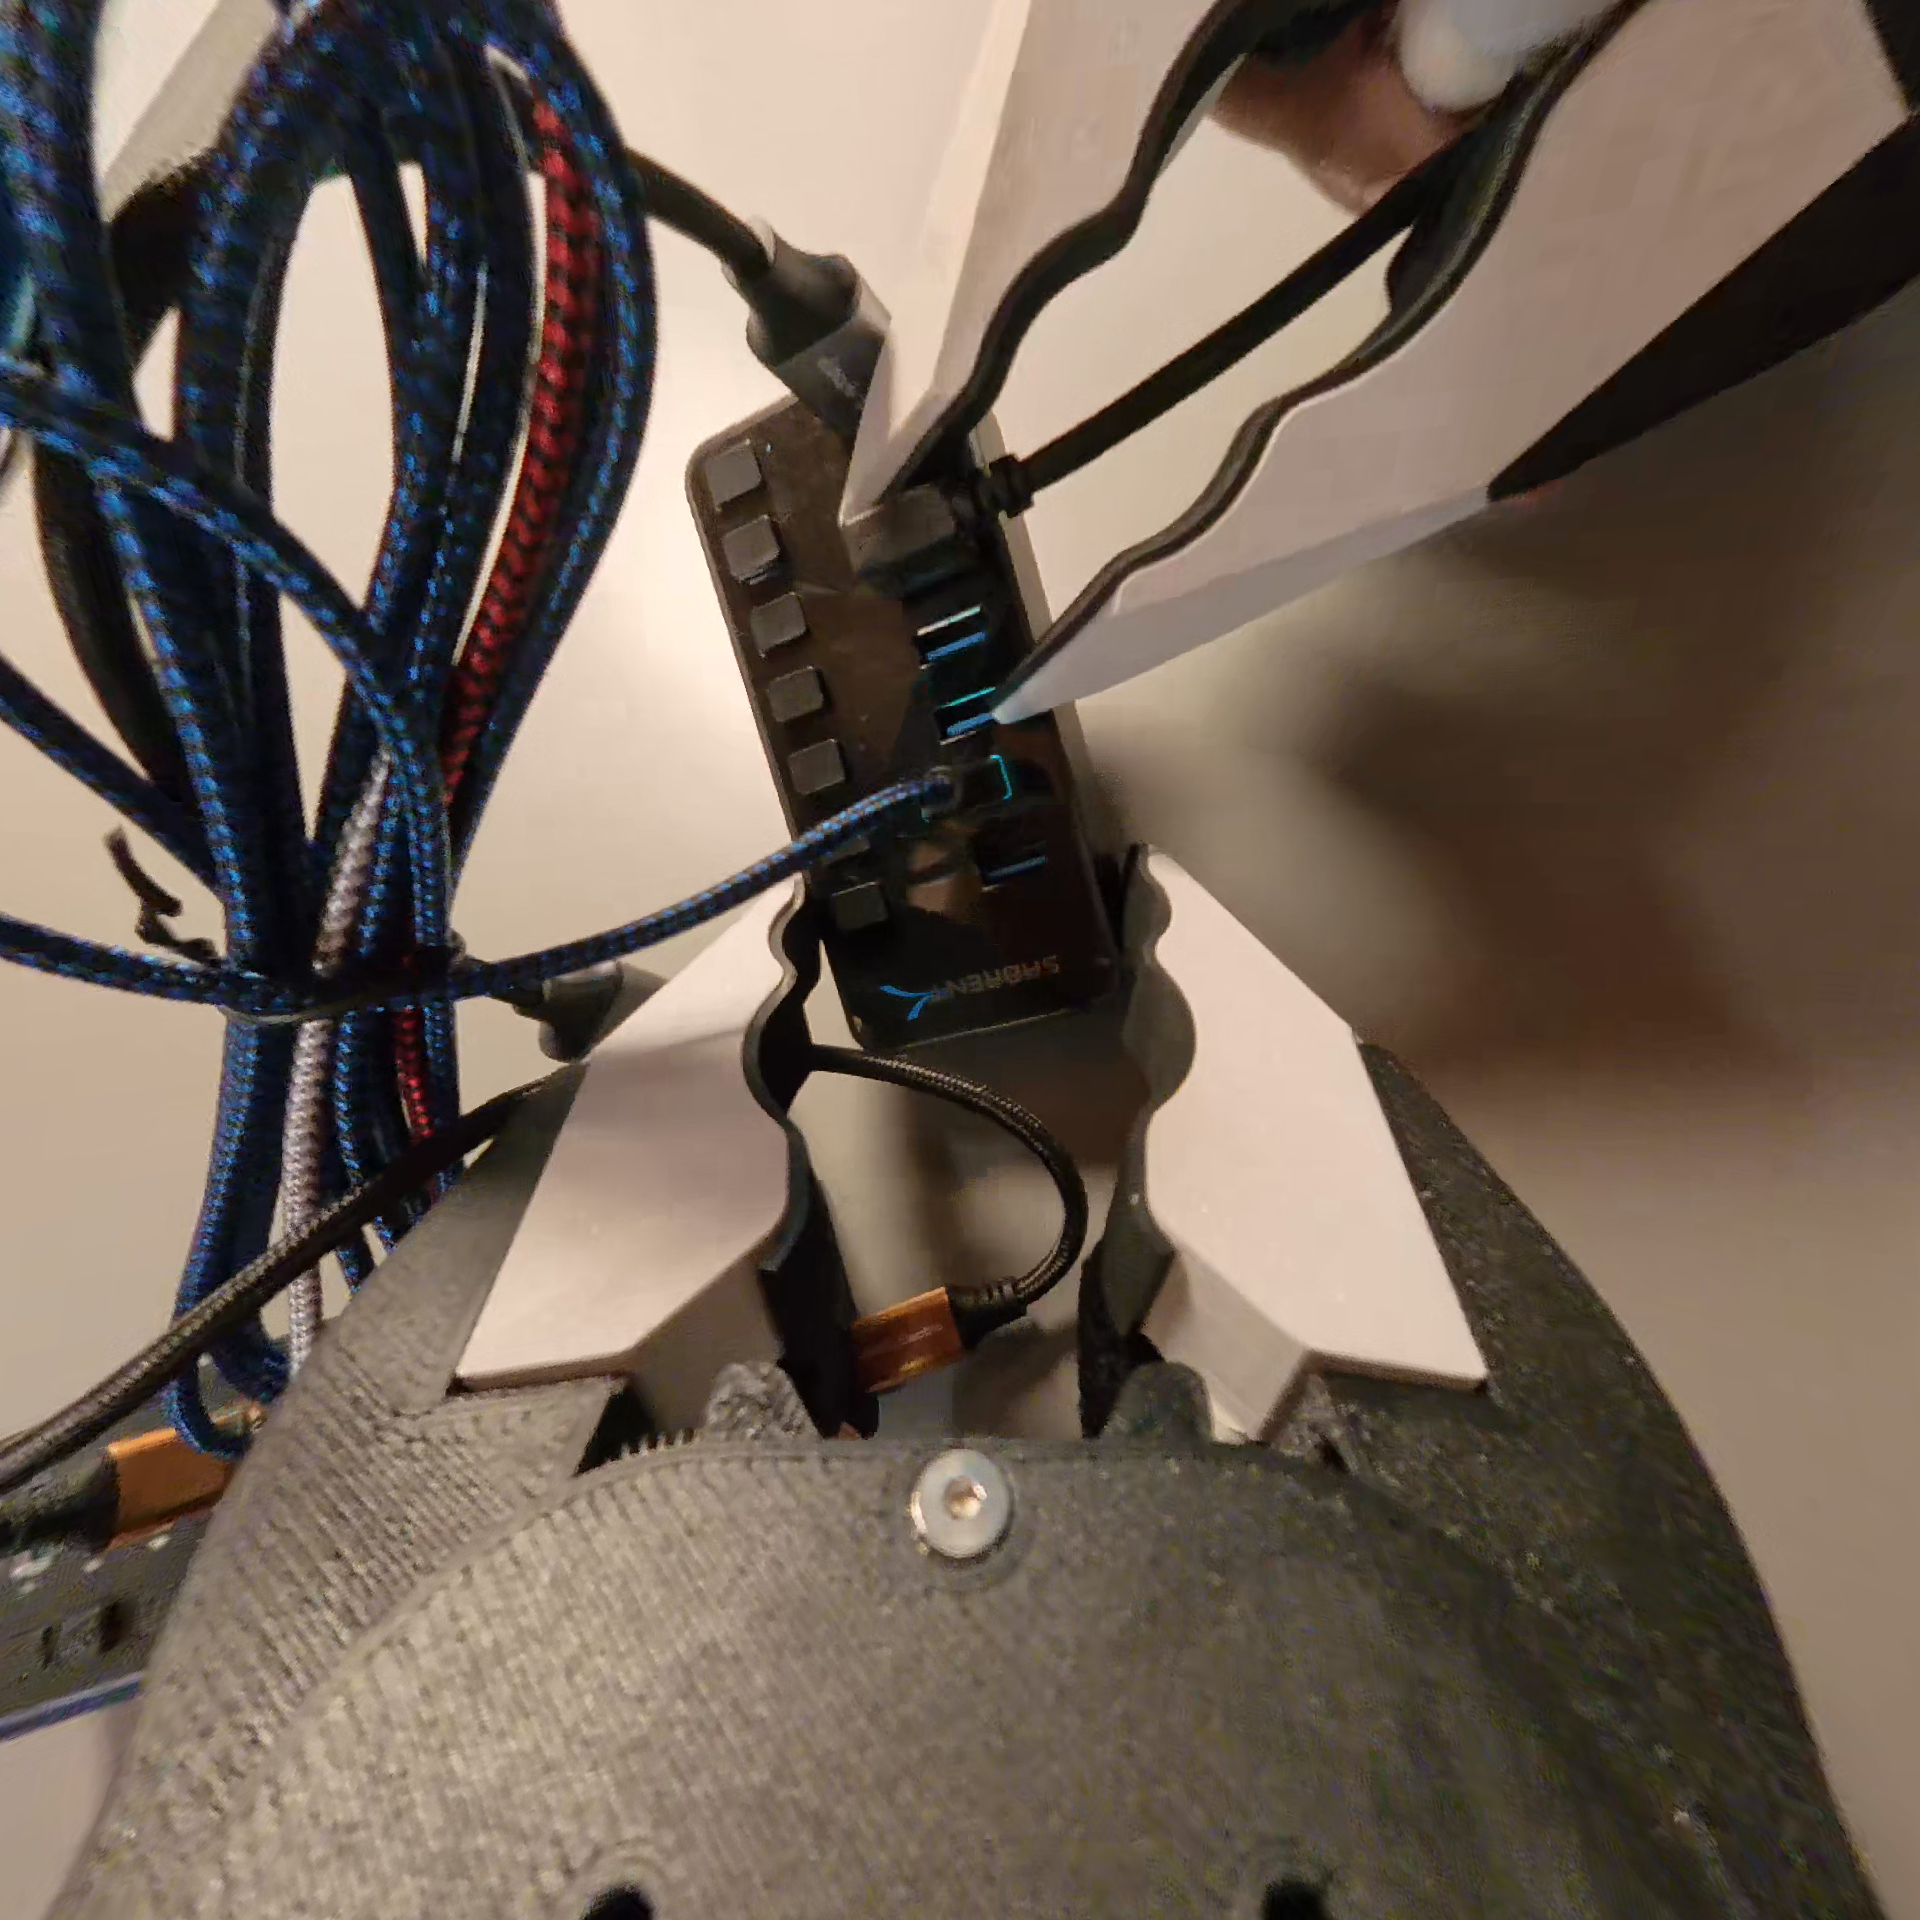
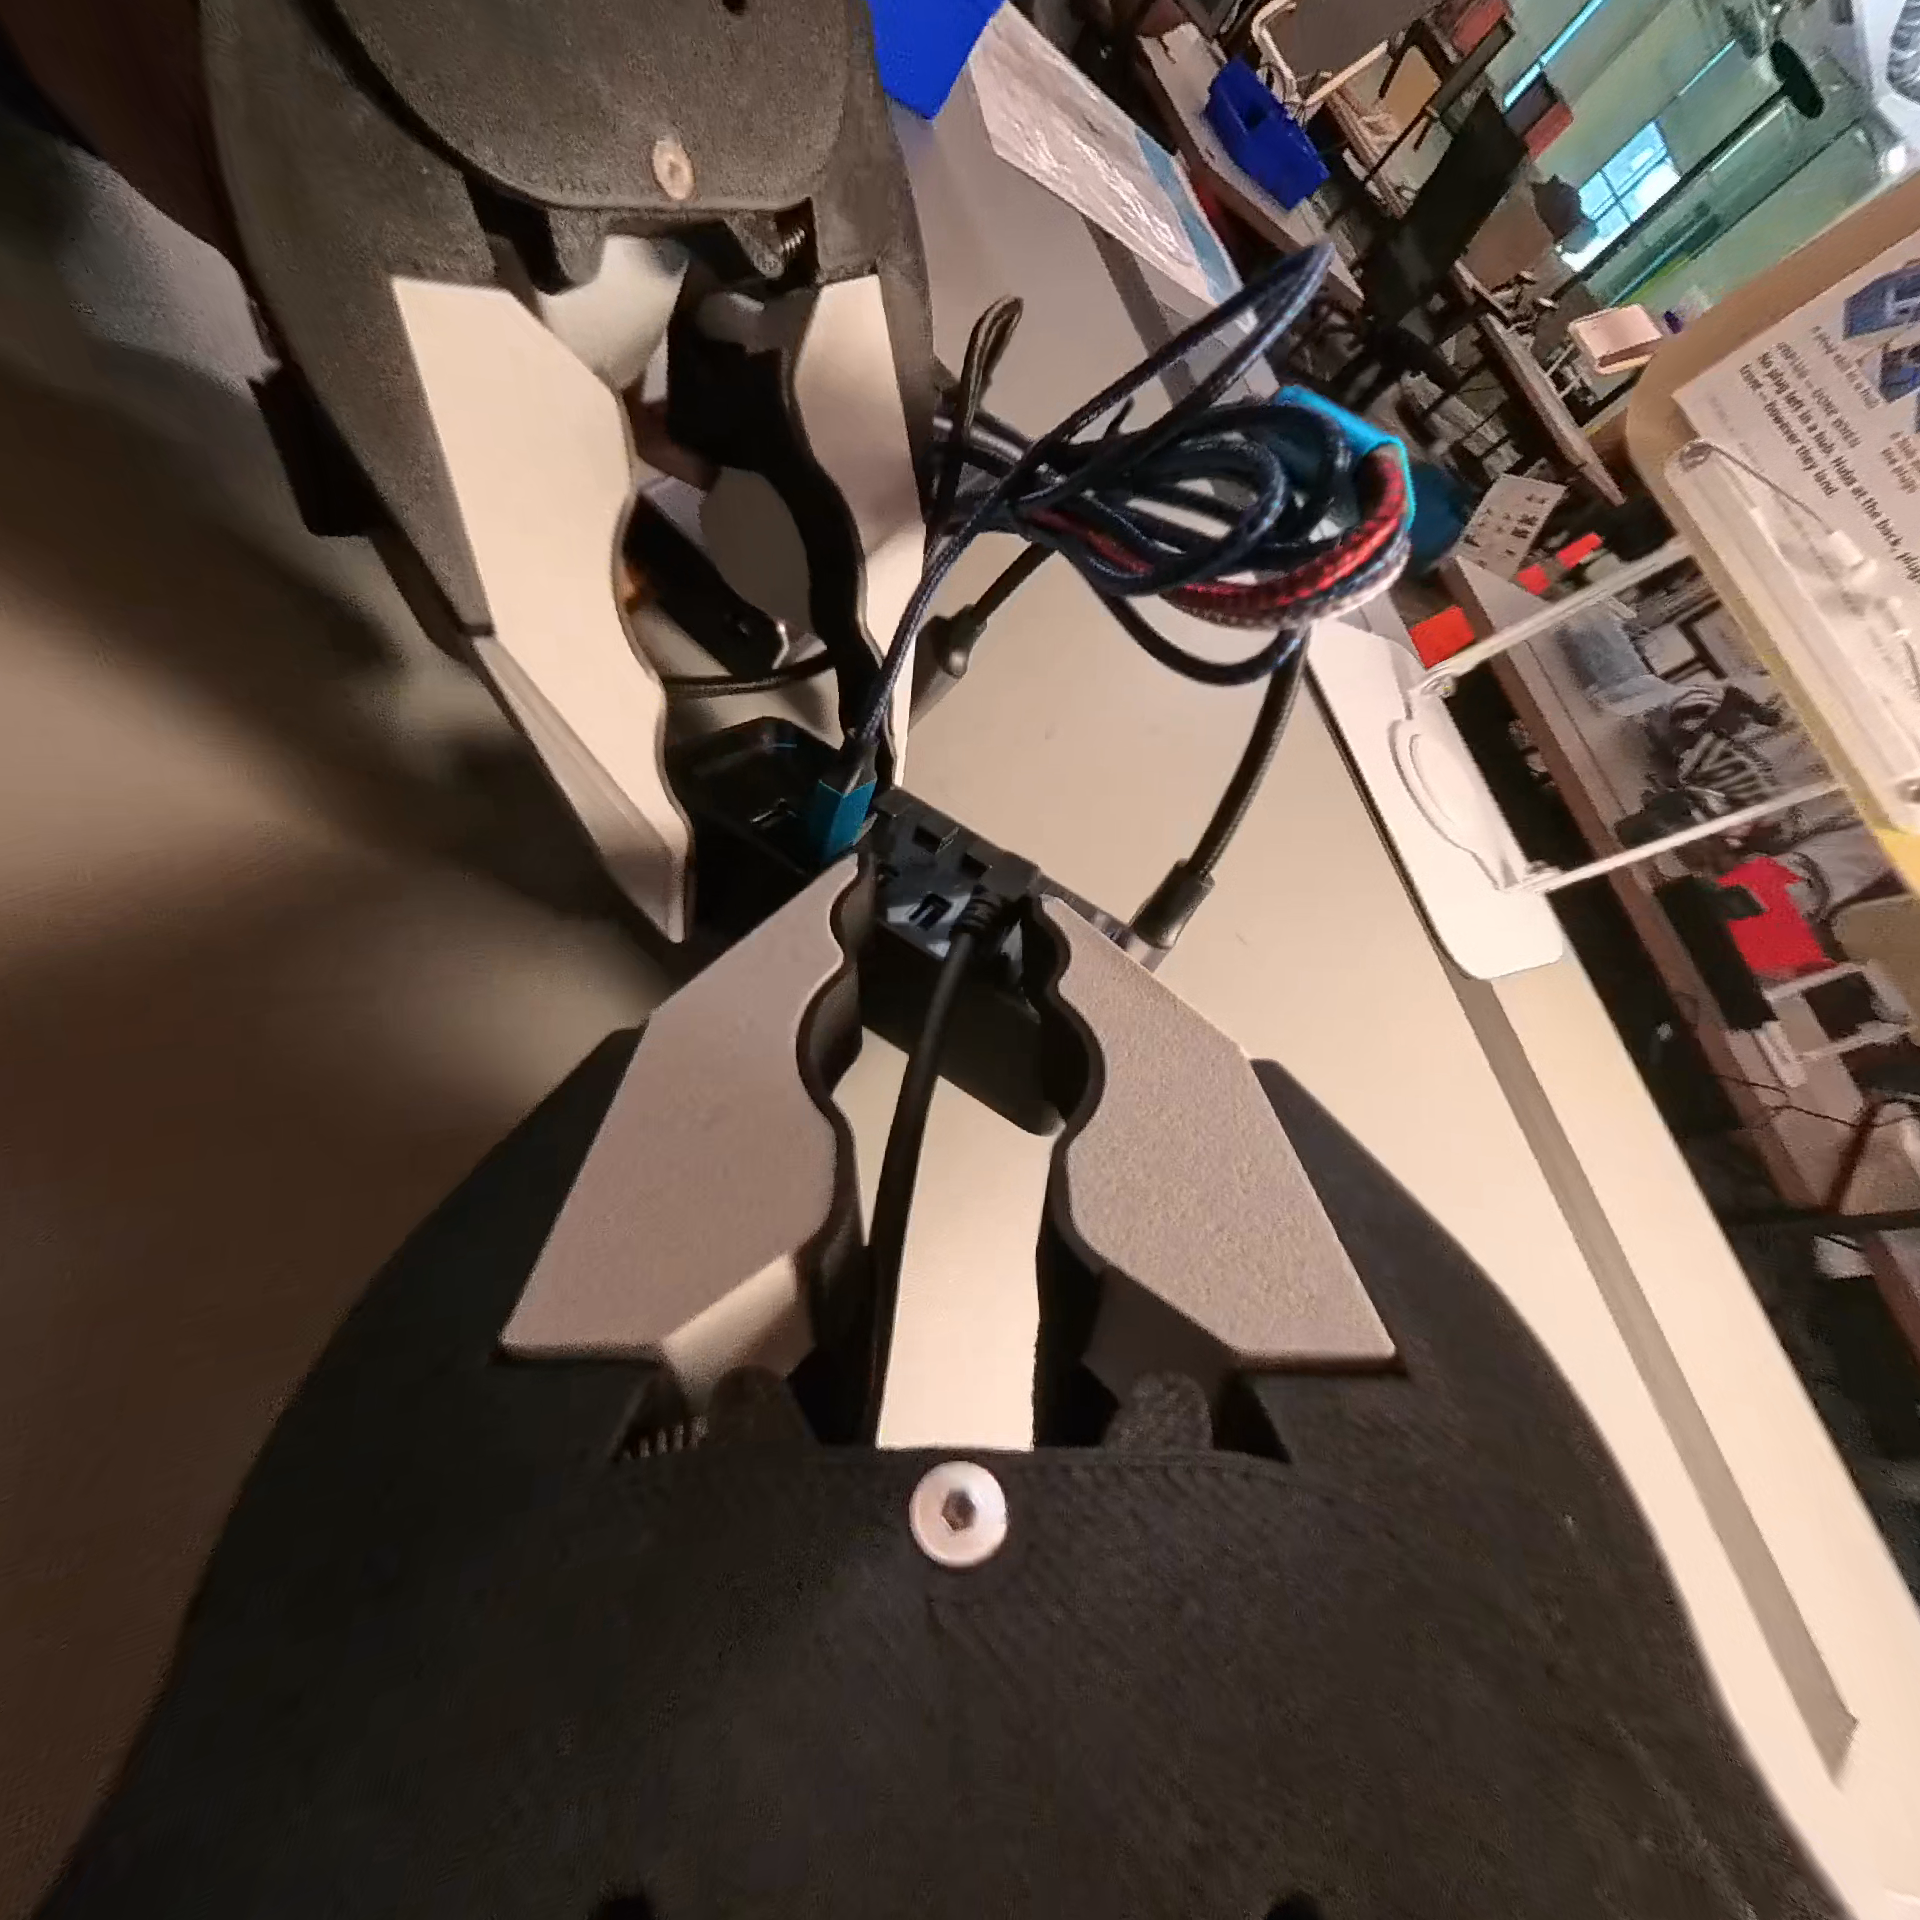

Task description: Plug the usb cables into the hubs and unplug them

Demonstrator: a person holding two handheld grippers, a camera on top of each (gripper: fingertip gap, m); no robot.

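Observation:
A glossy black USB hub [image 1: 831, 665] with a row of buttons and blue-lit ports lies on the pale table. My left gripper [image 1: 966, 935] is shut on its near end. A blue braided cable [image 1: 790, 862] is plugged into a middle port. A black plug [image 1: 906, 540] with a thin black cable [image 1: 1195, 390] sits in the far port. My right gripper [image 2: 945, 894] straddles that plug [image 2: 935, 914], jaws apart with a gap on one side. It also shows in the left wrist view [image 1: 935, 613], coming in from the upper right. The left gripper [image 2: 727, 831] shows at upper left in the right wrist view.
A bundle of blue, red and grey braided cables [image 1: 364, 623] hangs left of the hub, tied with a strap. A grey plug [image 1: 821, 322] enters the hub's far end. A black braided cable [image 1: 997, 1122] loops between my left fingers. The table edge [image 2: 1558, 1195] runs on the right. There is about 5 cm between the tips of the two grippers.

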